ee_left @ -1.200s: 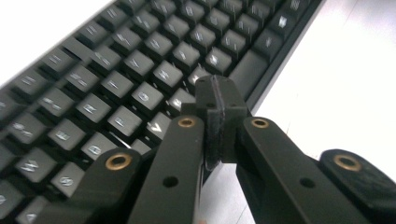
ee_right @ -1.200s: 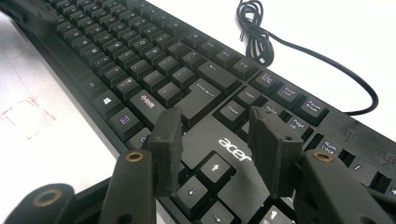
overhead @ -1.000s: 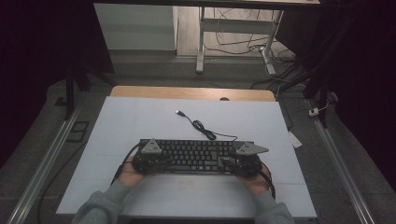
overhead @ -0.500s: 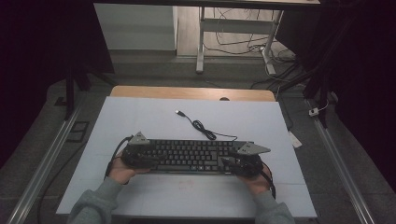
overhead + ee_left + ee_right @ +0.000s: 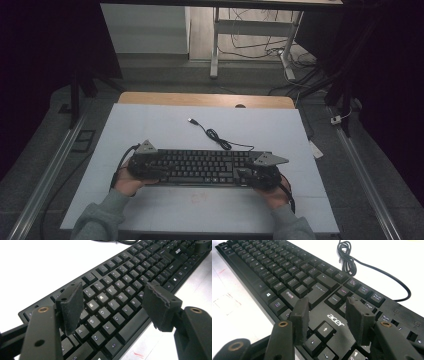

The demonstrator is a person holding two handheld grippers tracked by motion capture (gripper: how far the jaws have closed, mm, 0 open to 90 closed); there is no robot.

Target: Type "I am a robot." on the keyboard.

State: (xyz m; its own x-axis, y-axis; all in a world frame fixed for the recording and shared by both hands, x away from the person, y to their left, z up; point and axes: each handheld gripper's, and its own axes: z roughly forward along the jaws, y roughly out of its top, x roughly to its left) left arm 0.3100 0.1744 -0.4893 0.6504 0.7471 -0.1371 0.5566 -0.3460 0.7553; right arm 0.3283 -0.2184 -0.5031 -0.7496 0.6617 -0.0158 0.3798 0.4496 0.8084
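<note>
While the left gripper [image 5: 112, 305] has just been opening wide over the keyboard [image 5: 205, 167], nothing gripped, the half-open right gripper [image 5: 328, 320] risks pressing keys.

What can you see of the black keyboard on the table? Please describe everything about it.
The black keyboard is a full-size plastic board marked "acer" above its arrow keys. It lies flat, keys up, on the near half of the white table, long side facing the person. Its thin black cable, partly coiled, runs away to a loose USB plug. The left gripper hovers open over the letter keys, and the right gripper stands open over the arrow keys. I cannot tell whether either touches it.
</note>
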